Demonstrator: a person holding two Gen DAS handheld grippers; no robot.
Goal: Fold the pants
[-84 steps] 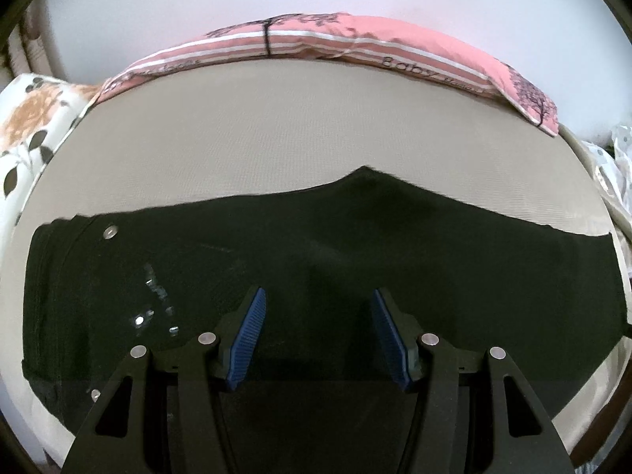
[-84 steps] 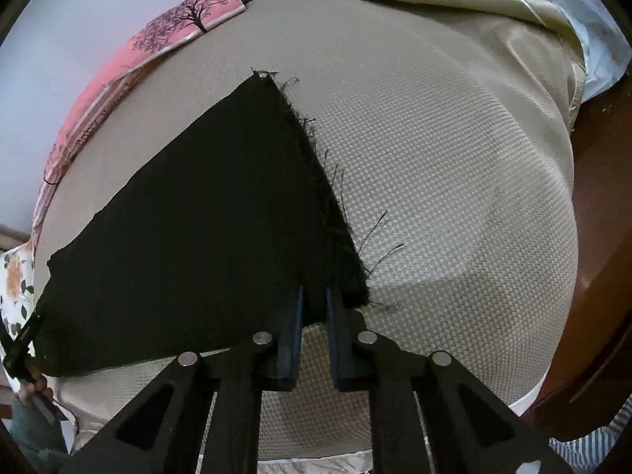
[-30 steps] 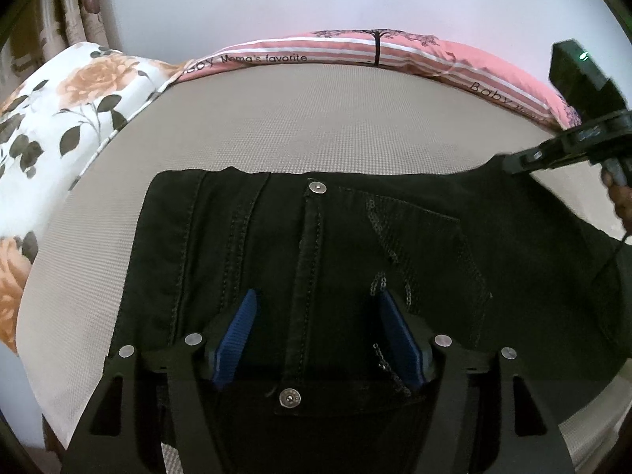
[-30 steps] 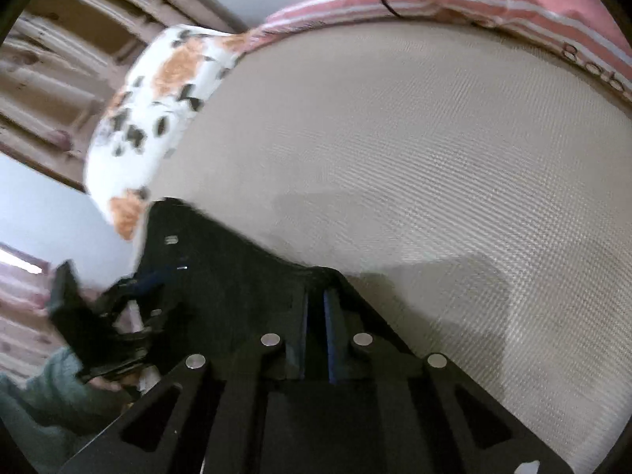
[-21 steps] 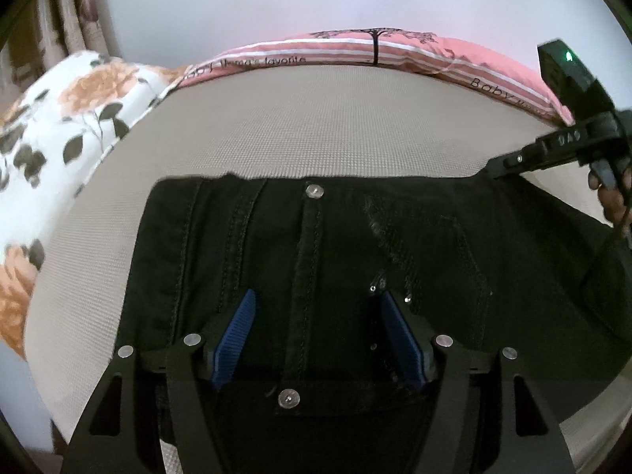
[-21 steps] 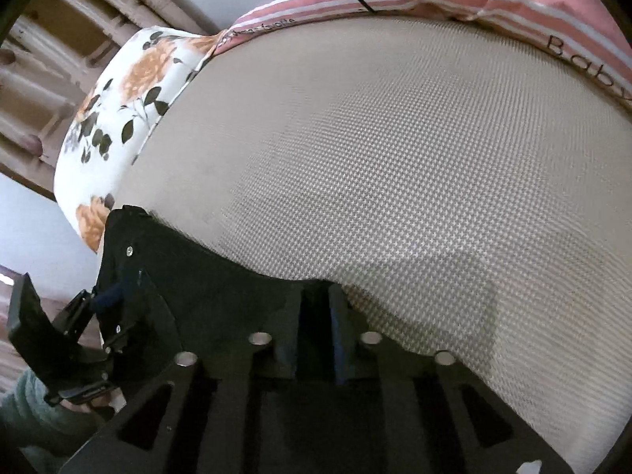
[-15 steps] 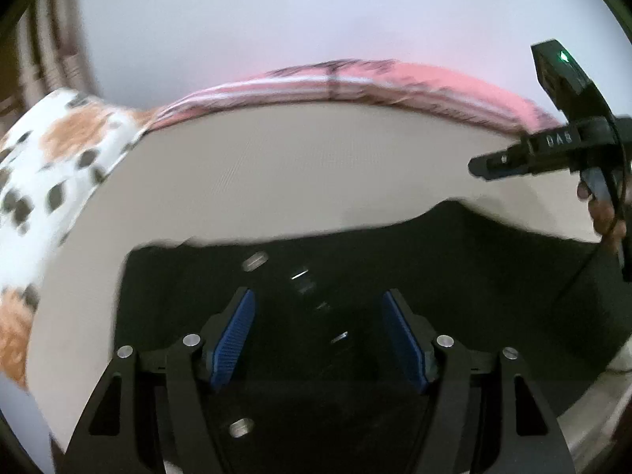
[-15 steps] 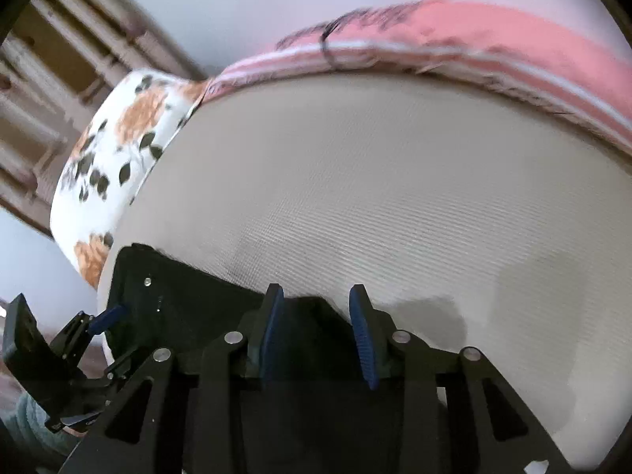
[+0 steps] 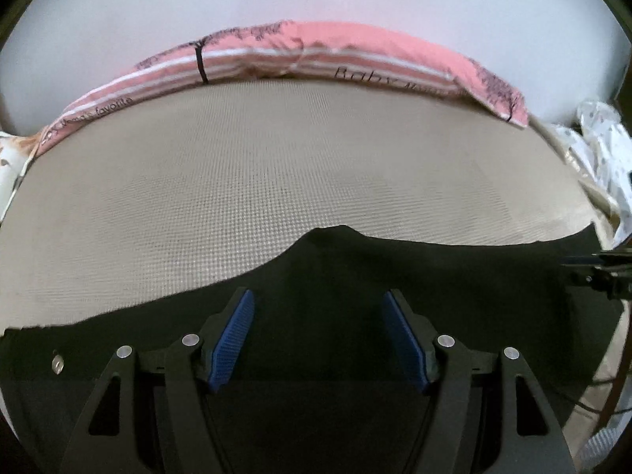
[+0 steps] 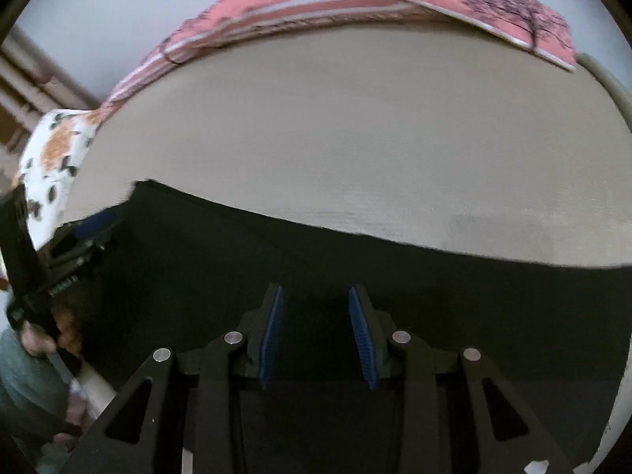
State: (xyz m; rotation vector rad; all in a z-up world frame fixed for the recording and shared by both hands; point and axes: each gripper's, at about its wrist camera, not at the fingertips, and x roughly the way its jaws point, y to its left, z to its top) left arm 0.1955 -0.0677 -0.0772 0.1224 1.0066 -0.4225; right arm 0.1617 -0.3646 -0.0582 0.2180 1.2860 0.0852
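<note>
The black pants (image 9: 395, 276) lie flat along the near side of the beige bed (image 9: 256, 181). A metal rivet (image 9: 57, 364) shows at their left end. My left gripper (image 9: 318, 339) is open and empty, hovering over the pants' middle. In the right wrist view the pants (image 10: 395, 288) stretch across the lower frame. My right gripper (image 10: 316, 331) is open and empty above them. The left gripper's body (image 10: 47, 268) shows at that view's far left edge, and the right gripper's tip (image 9: 604, 272) at the left wrist view's right edge.
A pink striped pillow (image 9: 316, 55) lies along the bed's far edge by the white wall. A floral pillow (image 10: 51, 158) sits at the left end. White patterned bedding (image 9: 600, 146) is bunched at the right.
My right gripper has let go of the pants' hem and opened. The pants now lie folded over lengthwise. My left gripper has swung right, away from the waistband toward the pants' middle.
</note>
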